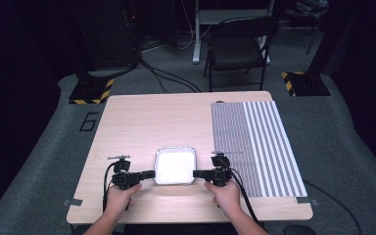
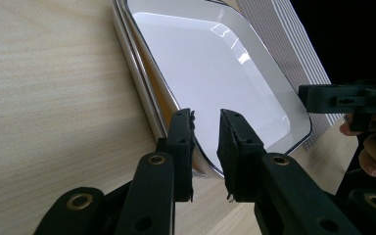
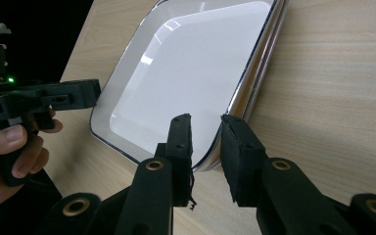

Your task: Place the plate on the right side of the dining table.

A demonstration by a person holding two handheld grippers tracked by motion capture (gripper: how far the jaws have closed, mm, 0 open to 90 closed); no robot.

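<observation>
Holding a white tray (image 1: 175, 165) from both sides, near the front edge of the table (image 1: 142, 117) and just left of the striped mat (image 1: 254, 142). Seen in the left gripper view as a stack of trays (image 2: 210, 73), the top one white with a shiny rim, lower rims peeking out along its edge. Left gripper (image 2: 206, 134) clamped narrow over the tray's left rim, one jaw inside, one outside. Right gripper (image 3: 206, 139) likewise astride the tray's right rim (image 3: 235, 105), jaws narrow; cannot tell whether the pads press on it. Left hand (image 1: 119, 198) and right hand (image 1: 226, 195) just below the tray, forearms coming in from the table's near edge. Beyond the table's far edge, a dark folding chair (image 1: 239, 46).
</observation>
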